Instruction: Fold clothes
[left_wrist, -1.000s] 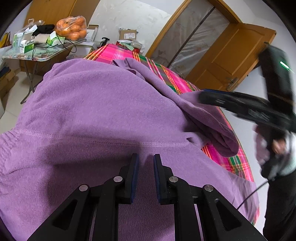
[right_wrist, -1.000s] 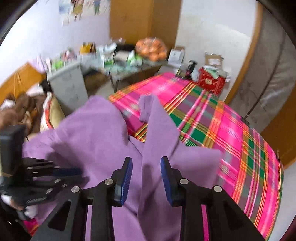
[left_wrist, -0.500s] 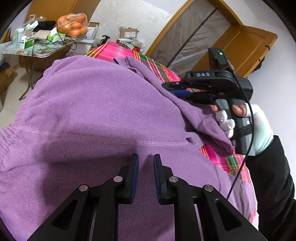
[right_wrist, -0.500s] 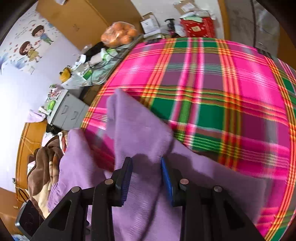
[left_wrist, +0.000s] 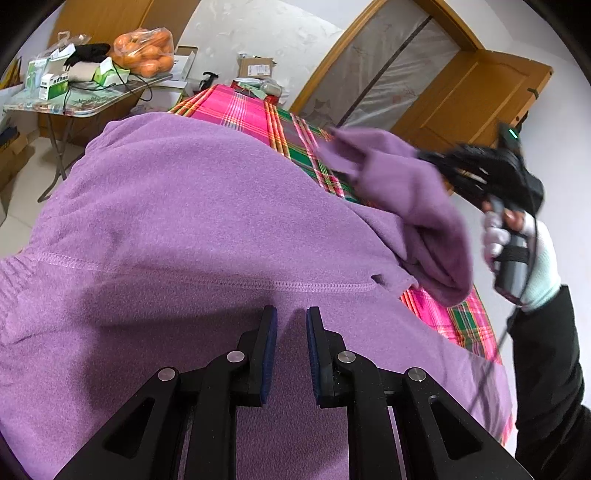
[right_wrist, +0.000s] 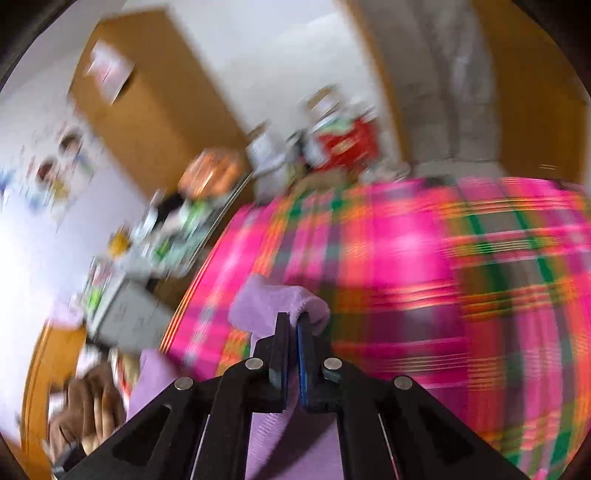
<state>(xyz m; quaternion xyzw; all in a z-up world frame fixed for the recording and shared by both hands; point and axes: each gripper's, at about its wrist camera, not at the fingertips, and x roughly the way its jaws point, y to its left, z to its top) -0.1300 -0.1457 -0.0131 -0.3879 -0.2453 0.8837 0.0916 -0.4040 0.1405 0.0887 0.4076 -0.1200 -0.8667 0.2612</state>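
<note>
My right gripper (right_wrist: 293, 321) is closing, pinching the purple sleeve (right_wrist: 280, 301) at twelve o'clock; my left gripper (left_wrist: 291, 321) stands slightly parted over the fleece (left_wrist: 184, 221), gripping nothing.

Left gripper (left_wrist: 291, 350): we see black fingers, dark blue pads, round silver screws on black triangular arms.
Right gripper (right_wrist: 292, 332): we see the same black frame, blue pad, silver screws.
Right hand (left_wrist: 524, 254): we see a white glove, black sleeve (left_wrist: 546, 369), thin black cable (left_wrist: 517, 317).
Light (left_wrist: 512, 132): green, on the right gripper's body.

Right gripper (right_wrist: 291, 321) closing on purple sleeve (right_wrist: 273, 301) (blurred).
</note>
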